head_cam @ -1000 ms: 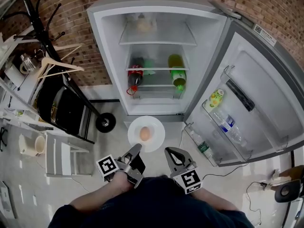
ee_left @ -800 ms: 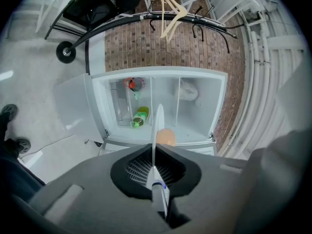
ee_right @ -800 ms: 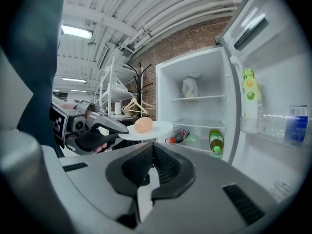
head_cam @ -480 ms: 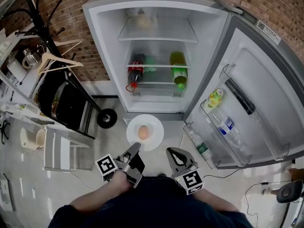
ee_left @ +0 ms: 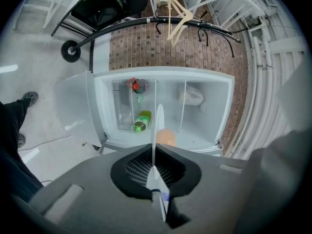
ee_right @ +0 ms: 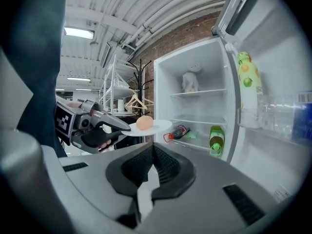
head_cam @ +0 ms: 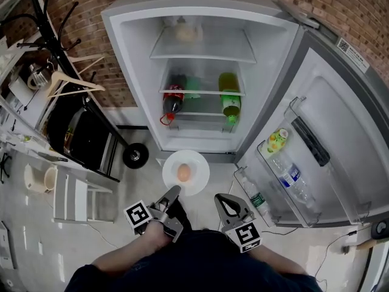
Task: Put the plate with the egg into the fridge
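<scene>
The white plate [head_cam: 195, 165] carries a brown egg [head_cam: 184, 173] and hangs level just in front of the open fridge [head_cam: 137, 72], below its lowest shelf. My left gripper [head_cam: 172, 194] is shut on the plate's near rim. In the left gripper view the plate [ee_left: 158, 121] shows edge-on between the jaws, with the egg [ee_left: 166, 137] to its right. My right gripper [head_cam: 225, 204] hovers beside the plate, shut and holding nothing. The right gripper view shows the plate [ee_right: 158, 126], the egg [ee_right: 144, 123] and the left gripper [ee_right: 125, 129] against the fridge interior.
Inside the fridge lie a cola bottle [head_cam: 172, 97] and a green bottle [head_cam: 230, 101]; a pale item [head_cam: 187, 31] sits on the top shelf. The open door [head_cam: 340, 132] stands at the right with bottles [head_cam: 292, 166] in its racks. A black cart [head_cam: 82, 139] and a coat rack [head_cam: 64, 81] stand at the left.
The fridge has drawn slightly nearer to the plate. Both grippers keep their places relative to each other, and the left still grips the rim.
</scene>
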The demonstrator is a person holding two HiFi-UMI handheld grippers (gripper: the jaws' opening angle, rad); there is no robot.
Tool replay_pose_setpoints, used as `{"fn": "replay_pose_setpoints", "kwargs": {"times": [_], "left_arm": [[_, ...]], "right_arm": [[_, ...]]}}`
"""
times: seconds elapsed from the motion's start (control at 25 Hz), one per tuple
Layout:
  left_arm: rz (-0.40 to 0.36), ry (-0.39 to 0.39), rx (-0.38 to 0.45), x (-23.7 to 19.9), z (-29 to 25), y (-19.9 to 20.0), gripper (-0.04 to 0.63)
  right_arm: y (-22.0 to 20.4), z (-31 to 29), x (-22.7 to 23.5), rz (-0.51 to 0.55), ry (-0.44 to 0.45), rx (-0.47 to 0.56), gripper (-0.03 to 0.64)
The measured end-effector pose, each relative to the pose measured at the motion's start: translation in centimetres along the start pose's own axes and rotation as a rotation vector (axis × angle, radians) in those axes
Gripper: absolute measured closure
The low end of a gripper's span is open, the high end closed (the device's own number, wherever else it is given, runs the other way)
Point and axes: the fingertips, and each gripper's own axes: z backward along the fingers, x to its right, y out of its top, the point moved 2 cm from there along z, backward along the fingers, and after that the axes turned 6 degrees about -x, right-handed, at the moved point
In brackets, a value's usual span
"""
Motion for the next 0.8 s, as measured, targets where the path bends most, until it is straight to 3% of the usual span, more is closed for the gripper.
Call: {"fn": "replay_pose_setpoints", "kwargs": {"times": [0.8], "left_arm": [[-0.016,-0.036,-0.17,2.5,-10.8,11.9,0.58]], "right_arm": [[4.8,-11.6,5.8,-0.059,-0.173,-0.018,0.607]]}}
